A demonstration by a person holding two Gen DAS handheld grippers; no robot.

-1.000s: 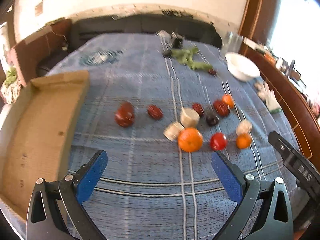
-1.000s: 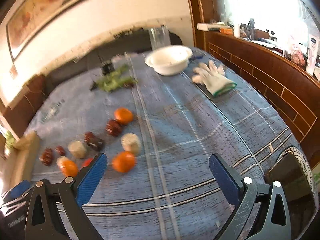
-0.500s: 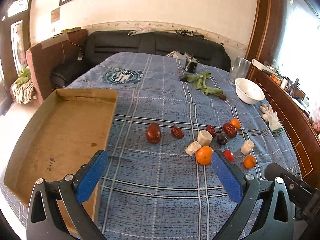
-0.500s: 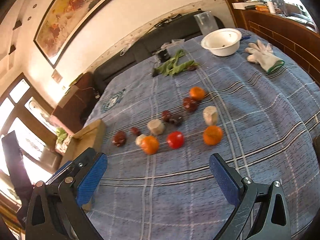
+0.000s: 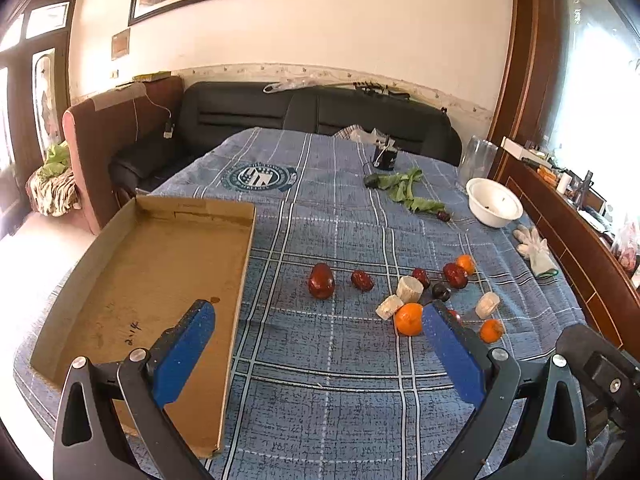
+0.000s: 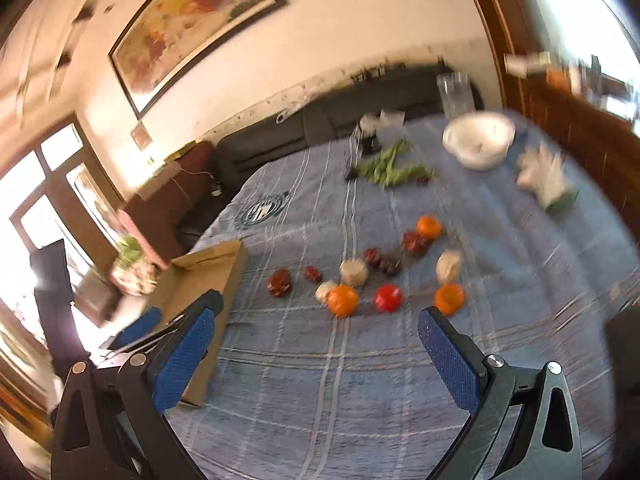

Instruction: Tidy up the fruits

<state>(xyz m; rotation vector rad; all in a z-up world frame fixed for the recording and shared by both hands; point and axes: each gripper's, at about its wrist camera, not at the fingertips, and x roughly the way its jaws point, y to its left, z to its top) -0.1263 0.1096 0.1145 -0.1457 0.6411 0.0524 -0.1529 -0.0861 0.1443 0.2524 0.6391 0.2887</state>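
- Your left gripper [image 5: 316, 320] is wide open, blue pads spread apart at the bottom of the frame, nothing between them, up off the blue plaid cloth [image 5: 320, 392].
- Your right gripper [image 6: 316, 328] is released too, jaws spread and empty. That view is pretty blurry, so don't trust small details there.
- The fruit is all loose on the cloth, right of center in the left view: a big dark red one [image 5: 321, 281], a smaller dark red one [image 5: 362, 280] just beside it, then a tight bunch further right.
- In that bunch you've got an orange [image 5: 409, 319] right next to two pale cut chunks [image 5: 409, 289], a dark plum-looking one [image 5: 441, 291], and another small orange [image 5: 491, 330] at lower right.
- A red tomato-ish fruit [image 6: 388, 298] shows clearly in the right view, between two oranges; in the left view your right pad mostly hides it.
- The cardboard tray [image 5: 120, 240] sits on the left side of the frame, with no fruit in it, well apart from the fruit.
- The white bowl [image 5: 494, 208] is at the upper right, a white glove [image 5: 534, 248] near it, some green leaves [image 5: 404, 190] above center.
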